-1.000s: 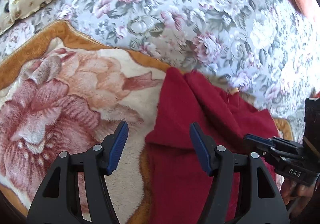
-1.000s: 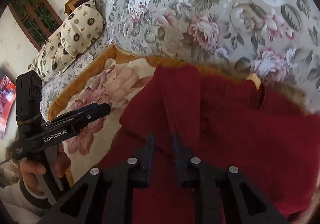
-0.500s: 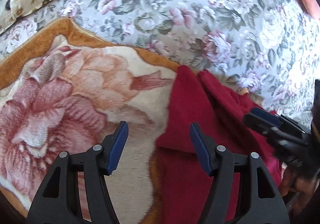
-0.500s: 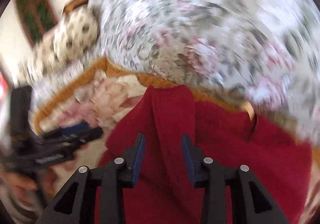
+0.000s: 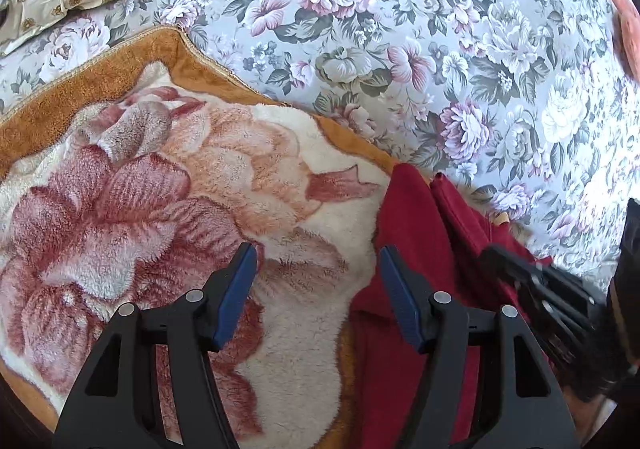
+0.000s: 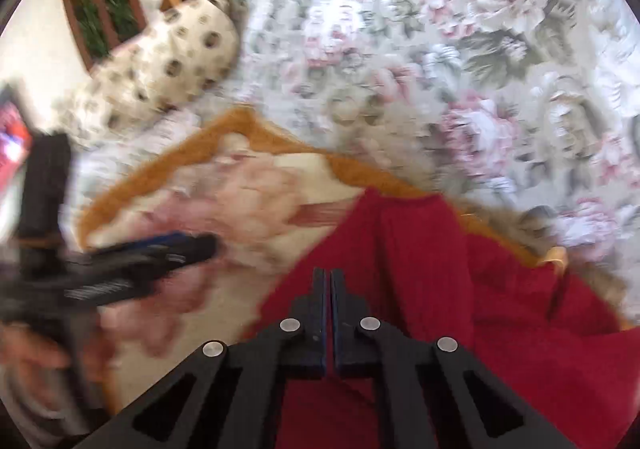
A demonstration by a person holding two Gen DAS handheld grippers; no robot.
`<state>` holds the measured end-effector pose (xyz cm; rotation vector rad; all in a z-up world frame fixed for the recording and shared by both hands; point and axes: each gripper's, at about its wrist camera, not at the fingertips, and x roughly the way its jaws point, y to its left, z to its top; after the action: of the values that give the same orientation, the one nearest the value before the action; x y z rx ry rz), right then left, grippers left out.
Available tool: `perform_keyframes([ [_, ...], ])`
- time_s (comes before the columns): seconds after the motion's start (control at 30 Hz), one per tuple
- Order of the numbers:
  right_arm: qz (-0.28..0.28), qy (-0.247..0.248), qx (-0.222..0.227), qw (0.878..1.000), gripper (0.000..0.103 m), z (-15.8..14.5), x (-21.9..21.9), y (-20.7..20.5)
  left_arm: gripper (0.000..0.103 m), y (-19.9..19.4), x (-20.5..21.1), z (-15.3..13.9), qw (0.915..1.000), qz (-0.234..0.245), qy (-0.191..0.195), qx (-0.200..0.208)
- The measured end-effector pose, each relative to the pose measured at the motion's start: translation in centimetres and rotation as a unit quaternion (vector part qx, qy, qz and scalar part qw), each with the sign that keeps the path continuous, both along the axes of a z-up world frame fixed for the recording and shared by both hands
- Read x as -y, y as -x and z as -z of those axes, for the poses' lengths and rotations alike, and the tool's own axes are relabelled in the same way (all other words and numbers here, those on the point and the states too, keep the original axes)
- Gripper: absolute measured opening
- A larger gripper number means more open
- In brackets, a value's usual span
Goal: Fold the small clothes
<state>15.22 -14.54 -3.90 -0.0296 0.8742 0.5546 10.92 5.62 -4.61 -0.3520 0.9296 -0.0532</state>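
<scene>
In the left view my left gripper (image 5: 316, 289) hangs with jaws wide and empty beside the soft, light red garment (image 5: 404, 217) on the blanket (image 5: 120, 209); in the right view my right gripper (image 6: 328, 313) has just closed its jaws, seemingly on nothing, above the garment's near-left edge, where I would pinch it.

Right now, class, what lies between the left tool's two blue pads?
In the left wrist view, only the fleece flower blanket shows between the left tool's pads; the red garment lies just beyond its right-hand pad.
</scene>
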Motion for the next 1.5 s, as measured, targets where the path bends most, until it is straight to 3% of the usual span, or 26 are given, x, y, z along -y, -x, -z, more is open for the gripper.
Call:
perform_keyframes([
  [0.07, 0.026, 0.045, 0.024, 0.998, 0.017, 0.2, -0.2, -0.2, 0.064, 0.3, 0.2, -0.1, 1.0, 0.003, -0.007, 0.004],
  [0.1, 0.03, 0.054, 0.018, 0.998, 0.042, 0.6, -0.2, -0.7, 0.064, 0.3, 0.3, -0.1, 0.9999, 0.004, -0.008, 0.004],
  [0.13, 0.029, 0.054, 0.011, 0.998, 0.049, 0.7, -0.2, -1.0, 0.064, 0.3, 0.4, 0.0, 0.9999, 0.006, -0.008, 0.003],
  [0.27, 0.042, 0.103, 0.006, 0.994, 0.048, 2.5, -0.8, -2.8, 0.064, 0.0, 0.9, 0.6, 0.9999, 0.012, -0.007, -0.004],
  [0.33, 0.048, 0.09, -0.013, 0.995, 0.021, 3.2, -0.3, -4.1, 0.064, 0.0, 1.1, 0.8, 0.9998, 0.017, -0.01, -0.007],
  [0.4, 0.058, 0.059, -0.028, 0.996, 0.007, 3.3, 0.8, -4.6, 0.064, 0.0, 0.9, 0.8, 0.9998, 0.015, -0.009, -0.006],
  [0.5, 0.058, -0.027, -0.027, 0.998, 0.007, 1.0, 2.5, -3.1, 0.064, -0.1, 0.0, 0.5, 1.0, 0.001, 0.0, -0.002],
  [0.6, 0.036, -0.072, -0.019, 0.997, 0.007, -0.4, 2.0, -0.9, 0.064, -0.2, -0.7, 0.4, 0.9998, -0.015, 0.016, 0.001],
  [0.67, 0.01, -0.095, -0.05, 0.994, 0.008, 1.0, 0.6, -0.2, 0.064, -0.3, -0.6, 0.5, 0.9997, -0.015, 0.021, -0.002],
  [0.77, -0.009, -0.09, -0.13, 0.987, 0.012, 4.1, -0.8, -0.1, 0.064, -0.4, 0.3, 0.6, 0.9997, -0.001, 0.022, -0.01],
  [0.87, 0.026, -0.144, -0.116, 0.982, 0.013, 2.4, 3.4, 1.3, 0.064, -0.6, 1.3, 0.5, 0.9998, 0.013, 0.012, -0.005],
  [0.97, 0.097, -0.112, -0.054, 0.987, 0.022, -0.8, 10.1, 3.0, 0.068, -1.7, 2.2, 0.9, 0.9996, 0.024, 0.004, -0.013],
  [1.03, 0.173, -0.048, -0.02, 0.984, 0.037, -2.3, 15.2, 3.6, 0.068, -2.3, 2.4, 1.3, 0.9995, 0.024, 0.006, -0.018],
  [1.1, 0.252, 0.029, -0.02, 0.967, 0.039, -2.1, 20.0, 3.2, 0.068, -2.8, 2.8, 1.7, 0.9995, 0.023, 0.002, -0.023],
  [1.17, 0.292, 0.062, -0.049, 0.953, 0.039, -1.0, 22.8, 2.3, 0.068, -3.4, 3.1, 2.1, 0.9992, 0.025, -0.002, -0.031],
  [1.33, 0.298, 0.012, -0.125, 0.946, 0.043, 3.1, 25.6, -0.2, 0.068, -5.0, 4.0, 2.8, 0.9984, 0.037, 0.006, -0.044],
  [1.4, 0.269, -0.038, -0.142, 0.952, 0.039, 4.3, 25.4, -0.2, 0.066, -5.4, 4.7, 2.6, 0.9981, 0.049, 0.012, -0.037],
  [1.43, 0.257, -0.047, -0.132, 0.956, 0.023, 4.4, 25.2, -0.2, 0.061, -5.7, 5.2, 2.5, 0.9977, 0.058, 0.017, -0.032],
  [1.5, 0.251, -0.01, -0.1, 0.963, 0.014, 3.8, 24.9, 0.2, 0.032, -6.2, 6.1, 2.3, 0.9967, 0.074, 0.013, -0.032],
])
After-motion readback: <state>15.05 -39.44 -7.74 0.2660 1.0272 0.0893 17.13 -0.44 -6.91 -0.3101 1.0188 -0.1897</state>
